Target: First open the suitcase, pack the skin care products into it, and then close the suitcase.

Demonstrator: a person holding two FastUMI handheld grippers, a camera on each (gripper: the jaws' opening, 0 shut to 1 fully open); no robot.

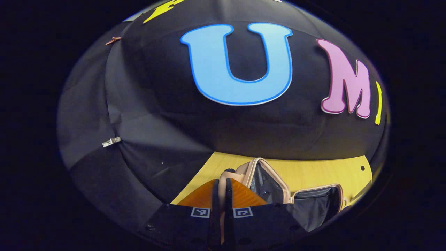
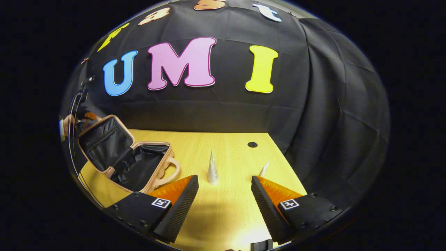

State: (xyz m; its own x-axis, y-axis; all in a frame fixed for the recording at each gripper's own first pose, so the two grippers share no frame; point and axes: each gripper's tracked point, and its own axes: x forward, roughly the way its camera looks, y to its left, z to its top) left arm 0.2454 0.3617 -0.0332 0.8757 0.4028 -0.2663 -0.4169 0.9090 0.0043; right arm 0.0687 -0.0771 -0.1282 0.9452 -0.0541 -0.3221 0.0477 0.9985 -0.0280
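A small beige suitcase (image 2: 139, 164) with black lining lies open on the left of the wooden table (image 2: 226, 146). Its lid (image 2: 104, 141) stands tilted up. In the left gripper view, my left gripper (image 1: 222, 186) is shut on the rim of the lid (image 1: 259, 174), and the open base (image 1: 315, 205) lies to the right. My right gripper (image 2: 224, 190) is open above the table's front, with nothing between its fingers. Just beyond it a white tube (image 2: 213, 169) stands on its cap. A second white tube (image 2: 263, 169) pokes out behind the right finger.
The suitcase's handle (image 2: 170, 170) points toward the tubes. A dark round hole (image 2: 252, 144) sits near the table's back edge. Black cloth closes the back and right sides. A hand (image 2: 66, 125) holding the left gripper shows behind the lid.
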